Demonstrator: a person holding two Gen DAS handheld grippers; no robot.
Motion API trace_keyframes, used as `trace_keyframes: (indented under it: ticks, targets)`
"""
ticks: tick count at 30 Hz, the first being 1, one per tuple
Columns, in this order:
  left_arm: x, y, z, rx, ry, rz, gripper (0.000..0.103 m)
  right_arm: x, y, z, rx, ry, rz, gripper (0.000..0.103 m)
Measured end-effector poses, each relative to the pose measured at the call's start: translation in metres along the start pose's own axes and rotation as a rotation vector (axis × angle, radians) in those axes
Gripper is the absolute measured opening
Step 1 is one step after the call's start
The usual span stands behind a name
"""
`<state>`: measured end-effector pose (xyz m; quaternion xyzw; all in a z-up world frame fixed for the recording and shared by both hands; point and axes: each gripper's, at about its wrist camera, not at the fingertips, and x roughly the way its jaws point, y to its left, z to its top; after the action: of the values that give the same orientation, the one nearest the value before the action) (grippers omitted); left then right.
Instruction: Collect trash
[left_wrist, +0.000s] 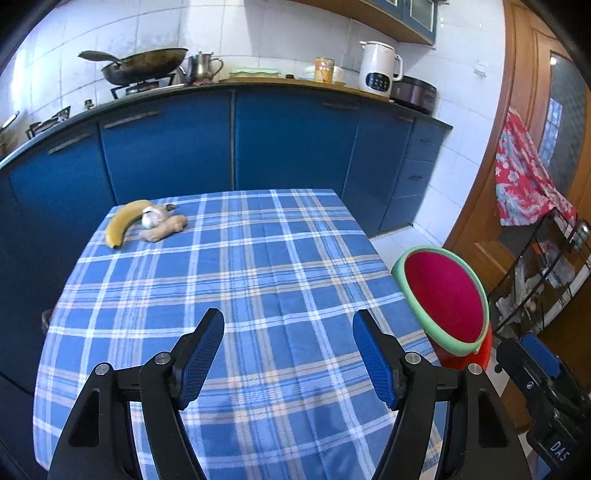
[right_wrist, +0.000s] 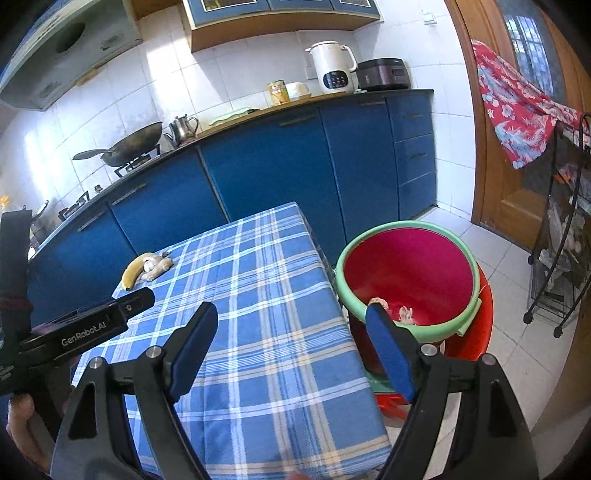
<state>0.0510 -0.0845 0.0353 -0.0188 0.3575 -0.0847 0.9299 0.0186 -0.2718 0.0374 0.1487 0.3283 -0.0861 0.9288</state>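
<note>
A banana (left_wrist: 123, 221), a garlic bulb (left_wrist: 151, 218) and a piece of ginger (left_wrist: 164, 230) lie together at the far left corner of the blue checked tablecloth (left_wrist: 258, 277). My left gripper (left_wrist: 288, 315) hovers open over the near part of the table, with nothing between its fingers. My right gripper (right_wrist: 291, 308) is open and empty too, over the table's right edge. Beside it on the floor stands a red bin with a green rim (right_wrist: 410, 273). Pale scraps (right_wrist: 406, 314) lie inside the bin. The banana (right_wrist: 135, 271) also shows in the right wrist view.
Blue kitchen cabinets (left_wrist: 236, 140) run behind the table, with a wok (left_wrist: 147, 64), a metal teapot (left_wrist: 201, 68) and a white electric kettle (left_wrist: 378, 66) on the counter. At right are a black wire rack (right_wrist: 561, 236), a red floral cloth (right_wrist: 517, 107) and a wooden door.
</note>
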Motion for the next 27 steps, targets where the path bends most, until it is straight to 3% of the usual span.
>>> trace_keyframes:
  ticks: [27]
  targets:
    - [-0.033,0.010,-0.005,-0.009,-0.060,-0.004,0.074,-0.021,0.018,-0.003,-0.030,-0.023,0.016,0.082]
